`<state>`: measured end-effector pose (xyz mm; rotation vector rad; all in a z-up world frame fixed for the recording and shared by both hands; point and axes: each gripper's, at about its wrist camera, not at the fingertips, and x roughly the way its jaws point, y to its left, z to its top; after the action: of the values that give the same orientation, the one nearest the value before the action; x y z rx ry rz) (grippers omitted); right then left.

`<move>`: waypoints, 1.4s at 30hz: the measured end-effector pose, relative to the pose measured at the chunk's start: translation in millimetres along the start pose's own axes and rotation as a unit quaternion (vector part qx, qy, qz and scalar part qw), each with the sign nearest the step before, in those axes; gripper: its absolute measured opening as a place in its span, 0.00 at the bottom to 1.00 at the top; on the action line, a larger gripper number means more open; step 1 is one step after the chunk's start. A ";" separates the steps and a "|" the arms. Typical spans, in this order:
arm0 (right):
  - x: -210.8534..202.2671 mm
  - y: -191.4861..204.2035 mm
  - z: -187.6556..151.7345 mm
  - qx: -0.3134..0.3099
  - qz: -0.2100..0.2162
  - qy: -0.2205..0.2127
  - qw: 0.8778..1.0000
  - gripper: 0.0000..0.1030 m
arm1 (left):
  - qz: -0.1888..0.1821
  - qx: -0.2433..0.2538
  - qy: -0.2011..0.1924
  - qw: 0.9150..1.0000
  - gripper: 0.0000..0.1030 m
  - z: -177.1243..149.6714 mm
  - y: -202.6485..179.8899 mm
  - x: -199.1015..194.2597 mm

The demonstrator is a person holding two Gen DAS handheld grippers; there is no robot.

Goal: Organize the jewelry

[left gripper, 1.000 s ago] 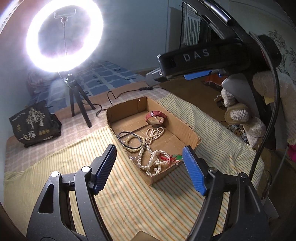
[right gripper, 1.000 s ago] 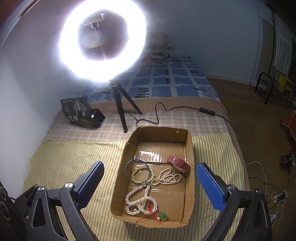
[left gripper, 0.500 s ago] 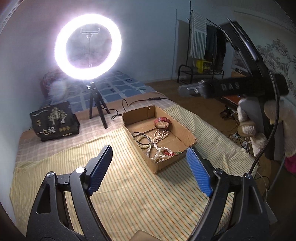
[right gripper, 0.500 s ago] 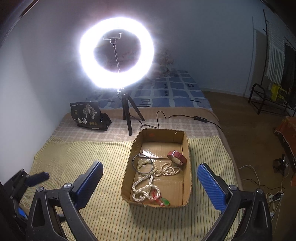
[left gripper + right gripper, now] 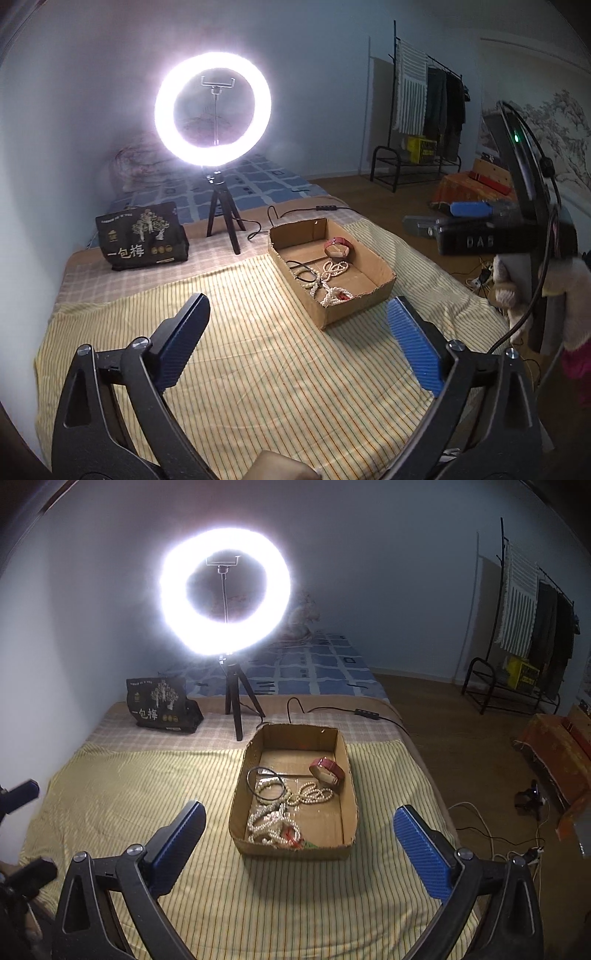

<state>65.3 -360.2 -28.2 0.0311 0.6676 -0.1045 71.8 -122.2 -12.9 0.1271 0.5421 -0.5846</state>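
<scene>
Hovering above the striped yellow cloth, left gripper with jaws opening and nothing between the blue pads, well short of the cardboard box. Same for the right gripper: jaws wide apart, nothing held, box just ahead between the two fingers. Lying inside the box: a tangle of pearl necklaces near the front wall, a thin black ring partly over the beads, a red watch strap standing on edge toward the back right. Possibly a small green and red charm among the pearls, too small to tell. Standing behind the box on the checked sheet: a lit ring light on a small tripod, and a black bag to its left.
</scene>
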 end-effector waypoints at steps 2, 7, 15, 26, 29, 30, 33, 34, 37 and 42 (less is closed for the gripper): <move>-1.6 3.2 -4.7 0.001 0.000 0.000 1.000 1.00 | 0.010 0.001 0.000 1.000 0.97 -2.0 0.5 -2.8; -10.0 7.6 -10.3 0.008 -0.001 -0.012 1.000 1.00 | 0.043 0.007 0.009 0.999 1.00 -9.1 2.2 -6.5; -19.0 13.9 -16.4 0.007 -0.008 -0.031 0.999 1.00 | 0.068 -0.020 0.021 0.997 1.00 -14.0 12.4 -10.2; -17.2 12.6 -22.2 0.006 -0.021 -0.030 0.999 1.00 | 0.068 -0.031 0.027 0.997 1.00 -18.8 17.9 -13.2; -16.5 12.9 -24.1 0.006 -0.023 -0.029 0.999 1.00 | 0.070 -0.031 0.026 0.997 1.00 -18.7 18.3 -13.4; -16.3 12.9 -24.6 0.005 -0.024 -0.029 0.999 1.00 | 0.070 -0.031 0.026 0.997 1.00 -18.8 18.5 -14.0; -16.5 13.0 -25.3 0.003 -0.026 -0.029 0.999 1.00 | 0.069 -0.033 0.027 0.997 1.00 -19.1 18.7 -14.5; -16.4 13.0 -25.2 0.003 -0.026 -0.030 0.999 1.00 | 0.069 -0.033 0.026 0.997 1.00 -19.1 19.4 -14.5; -16.9 14.1 -25.1 0.000 -0.026 -0.031 0.999 1.00 | 0.069 -0.033 0.026 0.997 1.00 -19.1 19.7 -14.7; -16.8 15.6 -25.2 -0.002 -0.026 -0.032 0.999 1.00 | 0.070 -0.032 0.025 0.997 1.00 -19.0 20.4 -15.0</move>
<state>38.4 -341.7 -37.6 0.0060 0.6052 -0.1542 64.0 -92.9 -22.1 0.1177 0.5955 -0.4288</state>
